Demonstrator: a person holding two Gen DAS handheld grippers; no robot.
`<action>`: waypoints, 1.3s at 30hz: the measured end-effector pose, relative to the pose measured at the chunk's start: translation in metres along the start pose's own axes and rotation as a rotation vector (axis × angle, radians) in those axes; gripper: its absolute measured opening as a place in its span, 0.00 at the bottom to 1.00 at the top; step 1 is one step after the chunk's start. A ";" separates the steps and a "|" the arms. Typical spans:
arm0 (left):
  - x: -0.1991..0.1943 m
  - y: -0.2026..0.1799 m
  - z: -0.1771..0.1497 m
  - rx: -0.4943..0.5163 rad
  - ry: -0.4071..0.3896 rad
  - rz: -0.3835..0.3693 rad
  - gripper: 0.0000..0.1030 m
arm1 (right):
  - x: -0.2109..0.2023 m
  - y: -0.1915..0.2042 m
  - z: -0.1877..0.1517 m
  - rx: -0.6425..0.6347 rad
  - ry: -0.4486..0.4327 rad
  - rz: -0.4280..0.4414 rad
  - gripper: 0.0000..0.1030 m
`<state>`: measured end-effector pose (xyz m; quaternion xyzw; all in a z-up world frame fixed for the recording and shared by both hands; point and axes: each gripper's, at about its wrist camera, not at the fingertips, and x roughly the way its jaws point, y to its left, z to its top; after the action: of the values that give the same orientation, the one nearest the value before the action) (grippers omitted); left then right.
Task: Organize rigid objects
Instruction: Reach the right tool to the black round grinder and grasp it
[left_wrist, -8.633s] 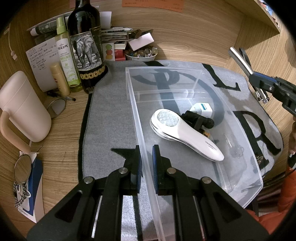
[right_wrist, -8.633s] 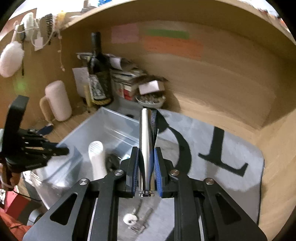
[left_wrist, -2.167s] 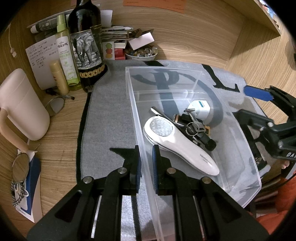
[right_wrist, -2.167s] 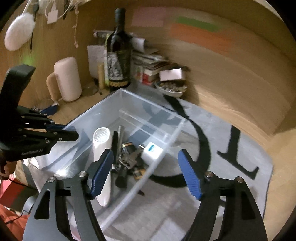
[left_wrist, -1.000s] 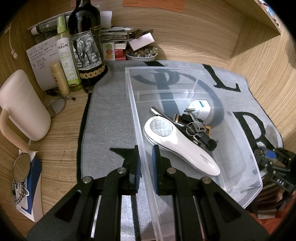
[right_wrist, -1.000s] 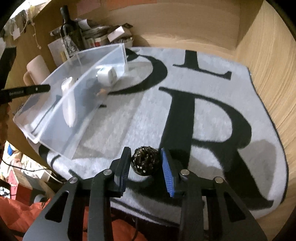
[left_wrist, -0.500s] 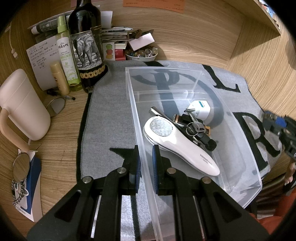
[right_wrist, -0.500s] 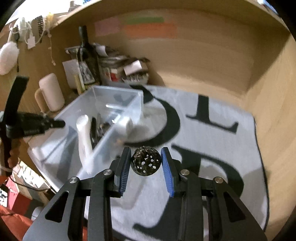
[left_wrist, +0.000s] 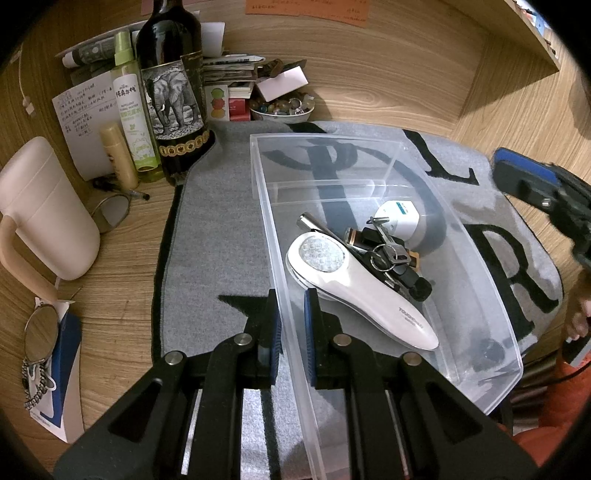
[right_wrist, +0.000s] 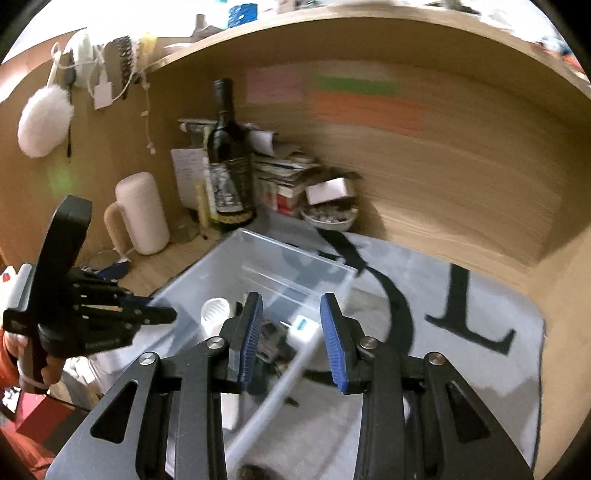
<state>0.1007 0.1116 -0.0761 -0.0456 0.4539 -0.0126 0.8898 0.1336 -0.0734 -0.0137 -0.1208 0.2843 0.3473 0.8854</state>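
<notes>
My left gripper (left_wrist: 291, 325) is shut on the near left wall of the clear plastic bin (left_wrist: 354, 188) on the grey mat. In the bin lie a white handheld device (left_wrist: 354, 284), a bunch of keys (left_wrist: 388, 251), a metal tool (left_wrist: 314, 225), a white cube charger (left_wrist: 399, 218) and a dark perforated ball (left_wrist: 489, 350) near the front corner. My right gripper (right_wrist: 291, 339) is open and empty above the bin's right side (right_wrist: 295, 254); it shows at the right edge of the left wrist view (left_wrist: 535, 184). The ball shows blurred at the bottom of the right wrist view (right_wrist: 255, 472).
A wine bottle (left_wrist: 173, 92), spray bottle (left_wrist: 129, 110), pale jug (left_wrist: 44, 214), bowl of trinkets (left_wrist: 282, 109) and stacked papers crowd the back left. Glasses (left_wrist: 110, 208) and a mirror (left_wrist: 40, 334) lie left of the mat. Wooden walls enclose the desk.
The right gripper carried the dark ball over the bin, opened and let it go. The ball now lies in the bin's front corner. The left gripper has not moved.
</notes>
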 end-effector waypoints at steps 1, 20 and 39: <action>0.000 -0.001 0.000 0.001 0.000 0.000 0.09 | 0.006 0.003 0.001 -0.014 0.007 0.004 0.29; 0.001 -0.002 0.001 -0.006 -0.001 -0.004 0.09 | -0.011 -0.030 -0.072 0.126 0.200 -0.019 0.38; 0.000 -0.002 -0.002 -0.002 -0.003 0.005 0.09 | 0.010 -0.004 -0.123 0.145 0.325 0.066 0.20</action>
<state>0.0998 0.1092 -0.0771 -0.0454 0.4528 -0.0097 0.8904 0.0906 -0.1211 -0.1194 -0.1019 0.4516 0.3306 0.8224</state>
